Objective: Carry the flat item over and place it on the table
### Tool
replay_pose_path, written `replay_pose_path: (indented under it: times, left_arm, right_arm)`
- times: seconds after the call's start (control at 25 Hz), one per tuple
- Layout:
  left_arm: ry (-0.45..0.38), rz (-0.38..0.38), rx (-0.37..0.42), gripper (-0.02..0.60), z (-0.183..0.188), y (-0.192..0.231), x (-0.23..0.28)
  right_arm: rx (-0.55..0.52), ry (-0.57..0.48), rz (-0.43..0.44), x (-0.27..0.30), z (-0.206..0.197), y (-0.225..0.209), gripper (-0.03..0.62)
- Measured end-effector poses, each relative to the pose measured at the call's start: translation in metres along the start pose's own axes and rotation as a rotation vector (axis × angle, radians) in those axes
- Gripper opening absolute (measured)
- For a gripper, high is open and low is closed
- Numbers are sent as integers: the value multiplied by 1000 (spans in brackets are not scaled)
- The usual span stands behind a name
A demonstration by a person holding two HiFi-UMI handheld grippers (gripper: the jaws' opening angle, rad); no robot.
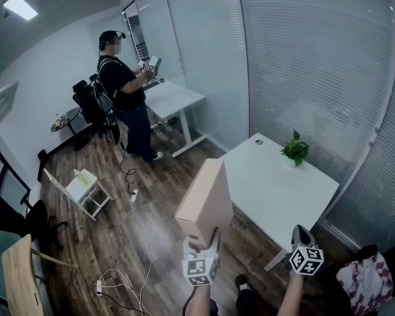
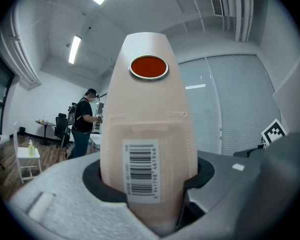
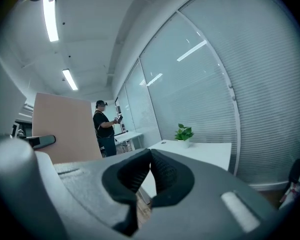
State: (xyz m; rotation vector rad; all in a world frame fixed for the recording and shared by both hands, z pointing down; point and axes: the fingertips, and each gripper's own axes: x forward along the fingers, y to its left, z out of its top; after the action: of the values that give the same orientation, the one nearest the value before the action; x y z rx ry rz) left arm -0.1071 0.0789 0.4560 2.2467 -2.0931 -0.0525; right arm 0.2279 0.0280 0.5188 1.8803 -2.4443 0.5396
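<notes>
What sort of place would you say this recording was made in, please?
Most likely an office: glass partition walls with blinds, a white table with a potted plant, and a black office chair on wood-look flooring.

A: What sits on the white table [image 1: 276, 199]?
B: A small potted plant [image 1: 295, 151], upright near the far edge
A: And the wooden floor [image 1: 168, 249]?
B: Loose cables [image 1: 150, 255] trail across it — a white power strip [image 1: 133, 196] lies among them, left of the table
</notes>
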Motion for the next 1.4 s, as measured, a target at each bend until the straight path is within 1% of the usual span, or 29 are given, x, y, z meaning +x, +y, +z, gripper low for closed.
replay_pose_path:
  times: [0.16,0.28,0.4,0.6,0.72,0.92,1.12,1.28,1.4]
  left_arm:
    - [-47,25,14,288,16,7,47]
    - [-53,46,-5,288,16,11,80]
    - [-35,54,-20,288,11,13,113]
    - [-17,84,-15,288,4,18,159]
    - [-4,88,-3,288,2,18,183]
    - [-7,70,16,288,13,8,224]
    - [-14,52,17,288,16,-8,256]
    - [3,34,23,288,14,-18,271]
    - [11,20,9,288,11,-22,275]
  right_arm:
    - [-12,-57,40,43,32,2,2]
    - [-3,-86,90,78,40,1,2]
    - [9,-70,128,117,40,2,2]
    - [4,-48,178,176,46,6,2]
    - [7,-38,202,203,49,9,2]
    - [18,-40,235,236,61,8,2]
    - [26,-48,231,256,72,-14,2]
    - [39,-52,217,266,78,-27,2]
    - [45,-49,216,270,78,-28,2]
